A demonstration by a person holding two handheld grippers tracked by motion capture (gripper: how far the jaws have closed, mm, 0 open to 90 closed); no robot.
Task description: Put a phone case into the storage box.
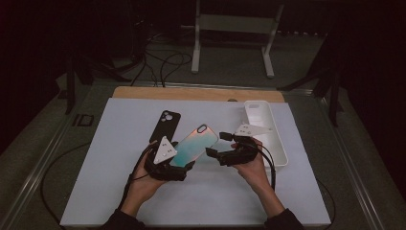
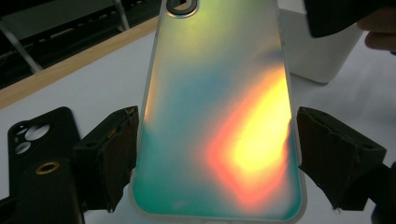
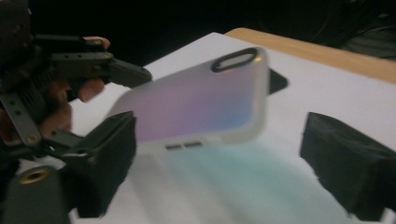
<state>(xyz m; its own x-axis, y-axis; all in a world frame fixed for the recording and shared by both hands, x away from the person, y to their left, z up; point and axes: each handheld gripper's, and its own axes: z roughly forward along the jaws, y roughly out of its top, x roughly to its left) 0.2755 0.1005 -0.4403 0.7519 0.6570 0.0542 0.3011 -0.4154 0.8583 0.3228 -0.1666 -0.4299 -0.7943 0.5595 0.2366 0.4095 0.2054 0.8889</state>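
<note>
Step in hand: the left tool (image 1: 178,163) grips the iridescent phone case (image 2: 219,116) by its long edges, lifted off the surface (image 1: 115,191). The right tool (image 1: 218,146), jaws wide and empty, sits just beside the case's camera end. Next move likely calls for closing squarely on that end.

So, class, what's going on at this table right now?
A person works with a claw in each hand. The left claw grips an iridescent phone case by its long edges, held above the white mat. The right claw is open beside it. A black case and a white tray lie on the mat.
</note>
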